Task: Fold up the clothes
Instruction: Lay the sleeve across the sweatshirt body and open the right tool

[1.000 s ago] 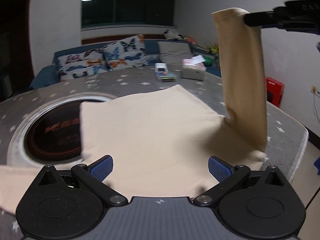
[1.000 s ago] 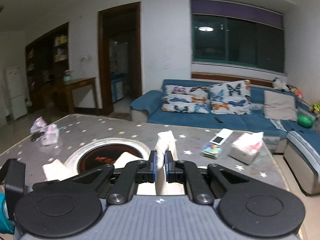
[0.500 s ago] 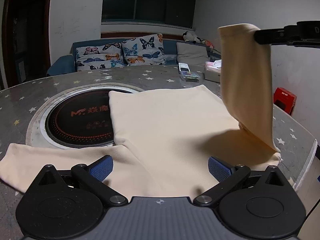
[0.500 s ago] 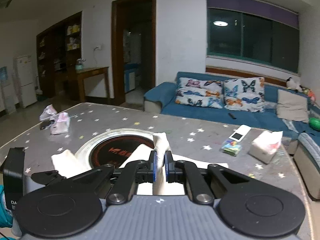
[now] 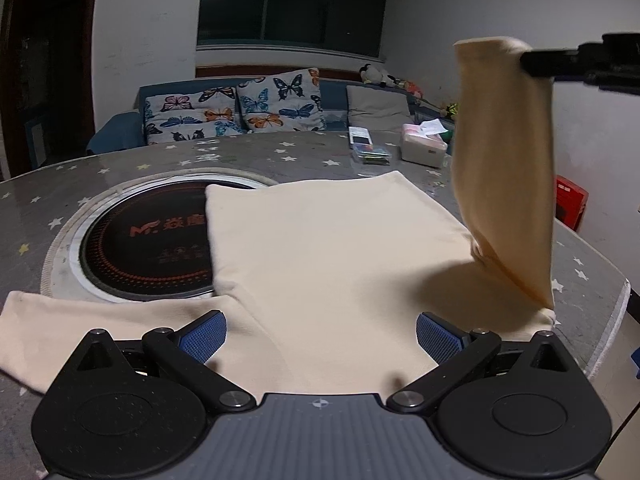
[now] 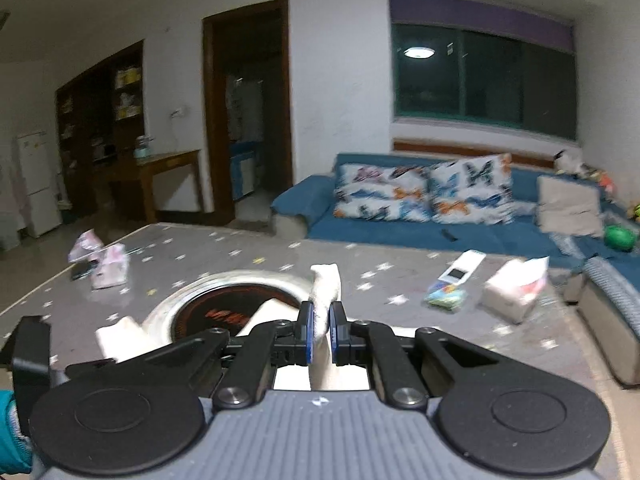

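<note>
A cream long-sleeved garment (image 5: 336,264) lies spread on the grey star-patterned table (image 5: 280,156). Its left sleeve (image 5: 80,332) rests flat toward the table's near left. My left gripper (image 5: 320,336) hovers low over the garment's near edge, open, with nothing between its blue pads. The right sleeve (image 5: 504,168) hangs lifted above the table at the right. My right gripper (image 6: 320,330) is shut on that sleeve's end (image 6: 326,284), which pokes up between its pads. In the left wrist view the right gripper (image 5: 532,64) reaches in from the upper right.
A round black hotplate (image 5: 140,248) is set into the table, partly under the garment. A tissue box (image 5: 424,148) and a small packet (image 5: 372,156) sit at the far right; pink packets (image 6: 108,268) lie far left. A blue sofa (image 6: 440,224) stands behind.
The left wrist view has swung so more of the hotplate and the flat left sleeve show. The right gripper drifted slightly with the lifted sleeve. Both grips are unchanged.
</note>
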Tool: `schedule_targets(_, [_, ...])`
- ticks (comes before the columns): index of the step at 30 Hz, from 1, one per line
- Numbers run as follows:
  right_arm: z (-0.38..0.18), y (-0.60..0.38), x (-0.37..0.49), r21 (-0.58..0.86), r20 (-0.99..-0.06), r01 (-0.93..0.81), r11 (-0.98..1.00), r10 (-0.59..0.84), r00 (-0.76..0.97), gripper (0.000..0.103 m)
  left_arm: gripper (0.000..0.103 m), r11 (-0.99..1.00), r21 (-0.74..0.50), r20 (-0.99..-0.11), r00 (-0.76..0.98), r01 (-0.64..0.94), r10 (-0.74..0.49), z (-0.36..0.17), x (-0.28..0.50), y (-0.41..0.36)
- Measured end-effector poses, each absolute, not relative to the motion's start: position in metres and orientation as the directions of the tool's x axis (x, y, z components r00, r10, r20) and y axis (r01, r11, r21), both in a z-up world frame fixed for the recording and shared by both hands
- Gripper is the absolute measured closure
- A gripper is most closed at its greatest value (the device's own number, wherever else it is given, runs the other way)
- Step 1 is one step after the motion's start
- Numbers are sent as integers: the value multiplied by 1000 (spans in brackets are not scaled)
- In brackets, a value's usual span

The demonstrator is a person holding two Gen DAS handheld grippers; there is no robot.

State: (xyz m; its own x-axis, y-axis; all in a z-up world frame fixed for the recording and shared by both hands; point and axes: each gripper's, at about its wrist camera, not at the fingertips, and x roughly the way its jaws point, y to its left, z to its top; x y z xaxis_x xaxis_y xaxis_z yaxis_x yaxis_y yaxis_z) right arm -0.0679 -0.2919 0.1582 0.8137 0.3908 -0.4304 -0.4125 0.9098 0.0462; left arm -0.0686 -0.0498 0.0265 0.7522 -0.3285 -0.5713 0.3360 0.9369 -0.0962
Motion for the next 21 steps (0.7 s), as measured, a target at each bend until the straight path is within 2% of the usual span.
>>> schedule_targets(5, [129, -260, -51, 92, -494, -485, 870, 463, 736, 95, 0, 944, -97, -578, 755, 315, -311, 24, -72, -42])
schedule_targets(6, [123, -255, -48, 106, -508, -495, 862, 475, 719, 93, 0, 946, -97, -580, 755, 310, -307, 24, -72, -40])
schedule_targets(8, [111, -245, -44, 138, -534, -515, 846, 502, 680, 85, 0, 948, -98, -582, 755, 304, -302, 24, -72, -37])
schedule_targets(13, [104, -244, -49, 138, -555, -543, 828, 519, 650, 83, 0, 953, -94, -583, 760, 289, -288, 26, -71, -30])
schedule_targets(17, [106, -266, -51, 96, -578, -510, 855, 465, 671, 82, 0, 954, -96, -578, 764, 285, -287, 29, -73, -28])
schedule_targets(21, [88, -297, -53, 50, -653, -452, 891, 372, 660, 82, 1, 946, -102, -566, 765, 307, -309, 34, -73, -34])
